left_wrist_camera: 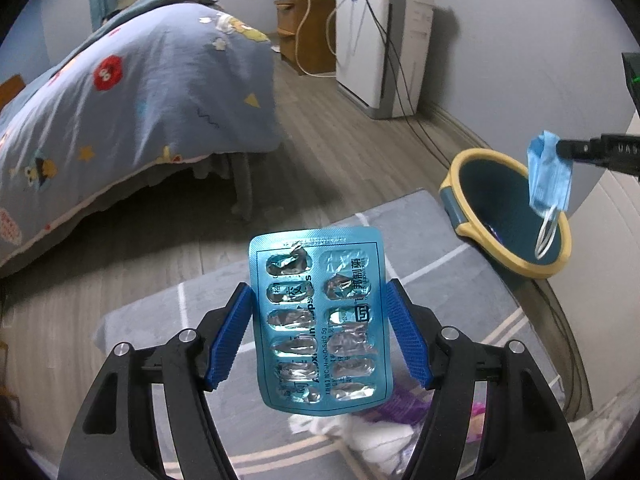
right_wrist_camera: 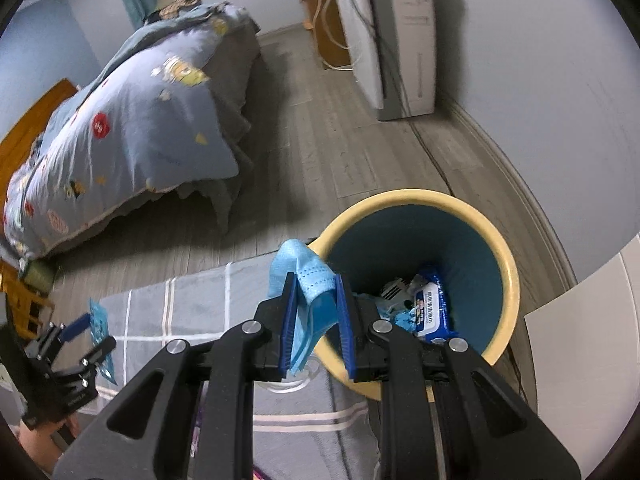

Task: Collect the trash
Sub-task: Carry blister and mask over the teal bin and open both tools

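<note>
Carrying both pieces of trash to the bin (right_wrist_camera: 412, 280).
My right gripper (right_wrist_camera: 316, 316) pinches the face mask (right_wrist_camera: 304, 280) at the rim; left gripper (left_wrist_camera: 320, 332) clamps the blister pack (left_wrist_camera: 318, 320). Next, release over the opening.

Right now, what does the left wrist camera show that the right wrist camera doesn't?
Only the left wrist view shows the blister pack's emptied pockets and the white tissue on the grey mat. Only the right wrist view shows the bin's contents, including a wipes packet. Both show the bin, the bed and the blue face mask gripped in the right gripper.
</note>
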`<move>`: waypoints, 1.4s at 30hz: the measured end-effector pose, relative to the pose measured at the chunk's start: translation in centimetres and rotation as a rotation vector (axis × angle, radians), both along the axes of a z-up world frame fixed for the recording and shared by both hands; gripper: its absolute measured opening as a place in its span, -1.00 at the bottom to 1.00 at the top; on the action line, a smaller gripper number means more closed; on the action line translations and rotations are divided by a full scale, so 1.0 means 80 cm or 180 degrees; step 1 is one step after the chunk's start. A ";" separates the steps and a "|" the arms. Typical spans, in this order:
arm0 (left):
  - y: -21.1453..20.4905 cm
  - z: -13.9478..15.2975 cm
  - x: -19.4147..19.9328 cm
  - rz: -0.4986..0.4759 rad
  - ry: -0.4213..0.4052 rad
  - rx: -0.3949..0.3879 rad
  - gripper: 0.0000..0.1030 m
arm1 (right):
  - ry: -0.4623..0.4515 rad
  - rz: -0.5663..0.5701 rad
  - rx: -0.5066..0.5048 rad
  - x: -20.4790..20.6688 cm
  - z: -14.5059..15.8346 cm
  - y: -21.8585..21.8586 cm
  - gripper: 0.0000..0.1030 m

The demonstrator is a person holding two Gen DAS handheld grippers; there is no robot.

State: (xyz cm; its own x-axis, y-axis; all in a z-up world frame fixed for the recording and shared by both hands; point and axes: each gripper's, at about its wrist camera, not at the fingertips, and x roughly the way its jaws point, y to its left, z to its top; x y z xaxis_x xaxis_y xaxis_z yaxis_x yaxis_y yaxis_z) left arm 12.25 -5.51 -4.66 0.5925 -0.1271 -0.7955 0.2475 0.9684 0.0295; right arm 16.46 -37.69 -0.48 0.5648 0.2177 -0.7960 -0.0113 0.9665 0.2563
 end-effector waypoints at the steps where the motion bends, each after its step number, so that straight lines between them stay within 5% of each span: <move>1: -0.004 -0.001 0.002 -0.0016 0.0004 0.0002 0.33 | 0.0006 -0.0025 0.0024 0.001 -0.002 -0.008 -0.63; 15: -0.105 0.005 0.003 -0.0383 -0.0122 -0.0020 0.33 | -0.0011 -0.0499 0.0198 0.018 -0.013 -0.093 -0.63; 21: -0.164 0.004 0.026 -0.0503 -0.0007 -0.0272 0.34 | 0.0067 -0.0655 0.0228 0.023 -0.029 -0.119 -0.63; 35: -0.302 -0.020 0.095 -0.0859 0.0077 -0.0162 0.34 | 0.0104 -0.0934 0.0443 0.024 -0.045 -0.157 -0.62; 37: -0.306 -0.019 0.101 -0.0885 0.0080 -0.0191 0.38 | 0.0123 -0.0935 0.0497 0.026 -0.048 -0.162 -0.54; 39: -0.305 -0.019 0.104 -0.0875 0.0082 -0.0195 0.58 | 0.0118 -0.0928 0.0535 0.027 -0.049 -0.163 -0.18; 42: -0.296 -0.013 0.104 -0.0847 0.0050 -0.0229 0.70 | 0.0117 -0.0984 0.0596 0.026 -0.049 -0.168 -0.14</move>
